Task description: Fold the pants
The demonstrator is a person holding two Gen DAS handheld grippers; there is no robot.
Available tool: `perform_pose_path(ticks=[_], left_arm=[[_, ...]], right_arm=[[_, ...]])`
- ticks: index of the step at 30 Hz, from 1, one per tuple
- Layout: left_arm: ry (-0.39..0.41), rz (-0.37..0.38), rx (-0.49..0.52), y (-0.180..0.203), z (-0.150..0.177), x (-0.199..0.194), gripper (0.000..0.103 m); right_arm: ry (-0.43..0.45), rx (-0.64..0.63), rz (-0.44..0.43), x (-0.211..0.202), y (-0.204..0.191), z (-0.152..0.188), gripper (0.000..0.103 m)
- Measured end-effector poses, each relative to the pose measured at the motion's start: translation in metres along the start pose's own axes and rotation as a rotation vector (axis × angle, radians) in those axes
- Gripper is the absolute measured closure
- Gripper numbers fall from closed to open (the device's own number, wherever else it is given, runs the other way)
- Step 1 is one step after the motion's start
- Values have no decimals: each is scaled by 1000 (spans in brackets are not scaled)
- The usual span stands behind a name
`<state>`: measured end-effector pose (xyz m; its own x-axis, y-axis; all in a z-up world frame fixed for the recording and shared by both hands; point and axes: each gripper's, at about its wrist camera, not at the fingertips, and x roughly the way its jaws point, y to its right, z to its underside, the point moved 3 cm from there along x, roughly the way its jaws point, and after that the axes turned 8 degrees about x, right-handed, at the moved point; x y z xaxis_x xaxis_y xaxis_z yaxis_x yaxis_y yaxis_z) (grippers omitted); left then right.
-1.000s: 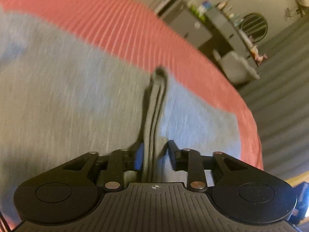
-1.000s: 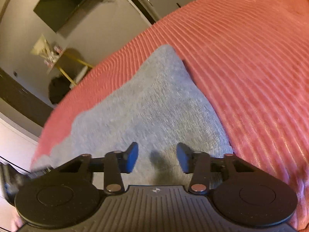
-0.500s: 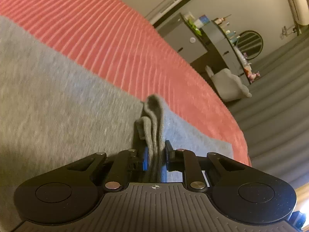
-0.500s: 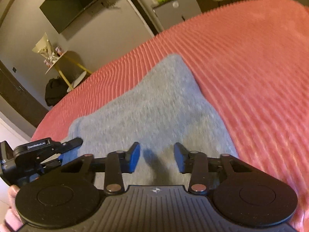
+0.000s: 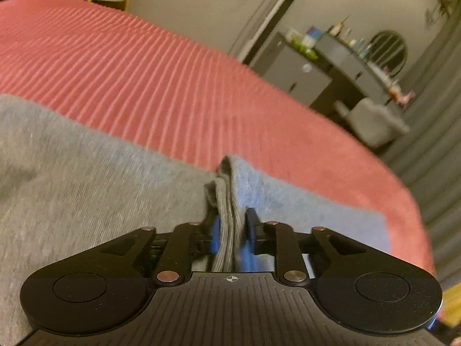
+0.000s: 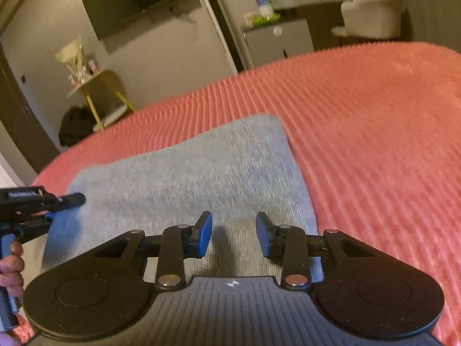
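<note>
Grey knit pants [image 5: 86,196] lie folded on a pink ribbed bedspread [image 5: 144,80]. My left gripper [image 5: 232,230] is shut on a bunched edge of the pants [image 5: 227,178] that stands up between its blue pads. In the right wrist view the pants [image 6: 187,178] form a flat grey rectangle. My right gripper [image 6: 234,232] is open just above their near edge, with nothing between its blue pads [image 6: 206,233]. The left gripper [image 6: 43,204] shows at the left of that view, at the pants' left edge.
The pink bedspread [image 6: 374,144] spreads right and beyond the pants. Past the bed stand a dark dresser with bottles [image 5: 331,69], a pale chair [image 6: 371,11], a yellow-legged side table [image 6: 95,86], a wall TV [image 6: 138,3] and grey curtains [image 5: 432,144].
My left gripper closed on the raised pants edge and lifted it slightly. My right gripper stayed open and tilted up, so more of the room shows.
</note>
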<state>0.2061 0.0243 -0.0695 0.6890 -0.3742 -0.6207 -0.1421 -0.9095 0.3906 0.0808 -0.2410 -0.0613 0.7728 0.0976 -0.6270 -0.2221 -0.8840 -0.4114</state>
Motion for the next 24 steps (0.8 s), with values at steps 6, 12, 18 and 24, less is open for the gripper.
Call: perform_pose_path(ticks=[6,12,18,24], left_arm=[[32,-55,41,12,5,-16,70],[18,-52,-32,5,13,-71,61],[-19,26,-203,-14,46,-109,50],[-71,12,-130,10,61,-101,62]], right_arm=[[-6,-16,-5,3,-2,-1,67],[-15,49,-42,4,5,-4,67],[-35,113,-61,-6,10,-2,63],[-37,158,-73,-21,13,-1,51]])
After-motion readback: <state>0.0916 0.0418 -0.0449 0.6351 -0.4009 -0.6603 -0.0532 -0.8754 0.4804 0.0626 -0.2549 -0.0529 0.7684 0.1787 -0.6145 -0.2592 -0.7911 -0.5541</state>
